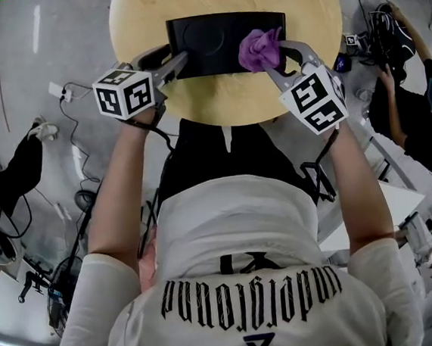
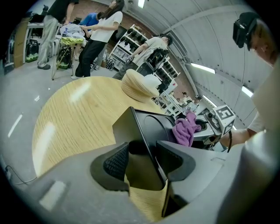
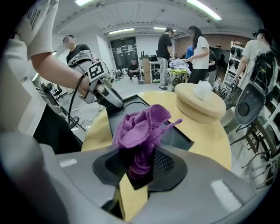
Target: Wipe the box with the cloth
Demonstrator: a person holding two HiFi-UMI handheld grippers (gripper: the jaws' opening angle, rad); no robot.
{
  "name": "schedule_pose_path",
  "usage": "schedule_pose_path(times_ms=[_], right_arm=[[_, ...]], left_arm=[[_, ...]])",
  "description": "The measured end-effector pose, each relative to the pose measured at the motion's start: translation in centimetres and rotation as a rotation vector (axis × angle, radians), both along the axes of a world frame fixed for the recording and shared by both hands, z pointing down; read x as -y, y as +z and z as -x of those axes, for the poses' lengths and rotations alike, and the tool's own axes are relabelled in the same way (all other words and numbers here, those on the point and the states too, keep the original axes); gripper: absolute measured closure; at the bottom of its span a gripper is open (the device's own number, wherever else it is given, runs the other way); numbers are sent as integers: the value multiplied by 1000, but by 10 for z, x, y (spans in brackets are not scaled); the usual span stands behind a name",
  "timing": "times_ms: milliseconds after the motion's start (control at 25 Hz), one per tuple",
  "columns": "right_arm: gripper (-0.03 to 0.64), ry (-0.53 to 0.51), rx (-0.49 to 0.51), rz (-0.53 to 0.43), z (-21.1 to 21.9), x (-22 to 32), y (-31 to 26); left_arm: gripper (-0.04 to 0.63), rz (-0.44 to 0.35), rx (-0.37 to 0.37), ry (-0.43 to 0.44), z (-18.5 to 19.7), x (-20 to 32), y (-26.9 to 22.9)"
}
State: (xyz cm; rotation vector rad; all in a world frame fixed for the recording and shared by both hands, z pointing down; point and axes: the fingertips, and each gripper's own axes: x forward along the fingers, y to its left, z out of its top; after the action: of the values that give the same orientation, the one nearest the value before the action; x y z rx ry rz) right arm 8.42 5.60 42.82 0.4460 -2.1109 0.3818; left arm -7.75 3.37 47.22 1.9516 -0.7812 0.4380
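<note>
The right hand-held gripper is clamped on the bunched purple cloth, at the right end of the black box on the round surface. The left hand-held gripper stands wide, straddling the box's left wall without pinching it. Wiping looks barely begun, with most of the box left.

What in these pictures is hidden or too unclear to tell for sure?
- Head view: the cloth covers the right corner of the box; whether it touches there is hidden.
- Head view: the far rim of the table is cut off by the top edge.
- Left gripper view: the left hand-held gripper hides the near part of the box.
</note>
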Motion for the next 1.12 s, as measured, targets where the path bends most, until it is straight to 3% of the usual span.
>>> schedule_pose_path(times_ms=[320,480,680,1000,1120], right_arm=[[503,-172,67,7,121,-47,9],[503,-191,70,-3,139,-48,13],[506,-121,58,23,93,-57,10],[506,92,-85,89,-46,-78,34],[507,141,-117,84,-79,-72,39]], left_arm=[[385,5,0,0,-1,0,-2],[385,6,-6,-3,0,2,0],[385,3,-3,13,-2,2,-3],[385,4,8,25,2,2,1],[385,6,9,34,0,3,2]])
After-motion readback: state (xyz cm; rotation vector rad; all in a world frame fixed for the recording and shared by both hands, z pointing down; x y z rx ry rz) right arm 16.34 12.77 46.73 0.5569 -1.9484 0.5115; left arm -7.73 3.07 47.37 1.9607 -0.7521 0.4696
